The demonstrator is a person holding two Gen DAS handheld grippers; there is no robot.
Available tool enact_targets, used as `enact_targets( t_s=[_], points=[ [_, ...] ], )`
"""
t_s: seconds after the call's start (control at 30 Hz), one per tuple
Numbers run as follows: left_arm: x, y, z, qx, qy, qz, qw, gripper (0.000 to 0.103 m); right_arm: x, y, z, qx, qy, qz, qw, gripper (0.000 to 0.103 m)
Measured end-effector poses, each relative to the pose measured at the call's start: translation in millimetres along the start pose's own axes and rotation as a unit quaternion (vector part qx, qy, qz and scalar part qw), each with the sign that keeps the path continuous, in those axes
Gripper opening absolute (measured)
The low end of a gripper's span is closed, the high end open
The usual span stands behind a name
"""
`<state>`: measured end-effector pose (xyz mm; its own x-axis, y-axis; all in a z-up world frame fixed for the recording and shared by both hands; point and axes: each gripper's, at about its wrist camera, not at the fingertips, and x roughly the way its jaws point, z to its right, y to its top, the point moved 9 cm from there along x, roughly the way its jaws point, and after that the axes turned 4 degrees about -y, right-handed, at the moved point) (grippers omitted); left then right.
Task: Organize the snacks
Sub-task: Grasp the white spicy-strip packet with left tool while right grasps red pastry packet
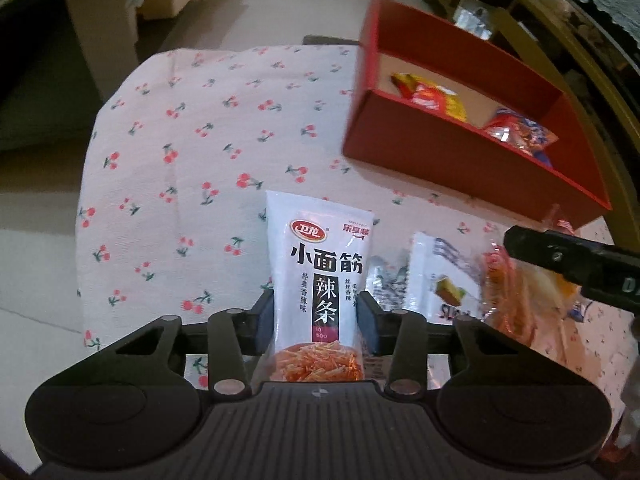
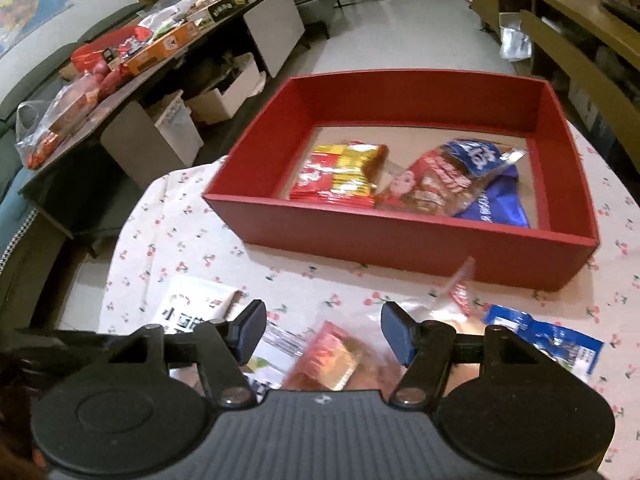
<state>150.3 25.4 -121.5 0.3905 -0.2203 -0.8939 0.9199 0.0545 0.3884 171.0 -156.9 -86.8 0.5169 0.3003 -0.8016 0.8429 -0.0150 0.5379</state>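
The left gripper (image 1: 316,320) pinches a white spicy-strip packet (image 1: 320,276) above the cherry-print tablecloth (image 1: 192,128). The right gripper (image 2: 322,332) hangs open over loose packets (image 2: 336,360). Far right, the red box (image 2: 400,236) holds three snacks; several remain outside.

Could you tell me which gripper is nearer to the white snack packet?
Left. The left gripper has its pads closed on the white snack packet. The right gripper hangs open beside it, over an orange packet.
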Motion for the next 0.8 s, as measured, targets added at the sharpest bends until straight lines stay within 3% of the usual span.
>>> enact_targets(
  t_s=[0.3,0.53,0.8],
  points=[
    [1.0,-4.0,0.8,-0.003,-0.011,-0.002,0.9999,0.047,-6.2,-4.7,-3.7,0.019,0.037,-0.008,0.999,0.079],
    [8.5,-7.2,0.4,-0.010,-0.017,-0.015,0.9997,0.065,-21.7,-27.1,4.6,0.066,0.021,-0.037,0.997,0.079],
    [11.8,-9.1,1.7,-0.006,-0.011,-0.015,0.9998,0.077,15.6,-42.2,4.0,0.091,-0.013,-0.070,0.993,0.081]
  ],
)
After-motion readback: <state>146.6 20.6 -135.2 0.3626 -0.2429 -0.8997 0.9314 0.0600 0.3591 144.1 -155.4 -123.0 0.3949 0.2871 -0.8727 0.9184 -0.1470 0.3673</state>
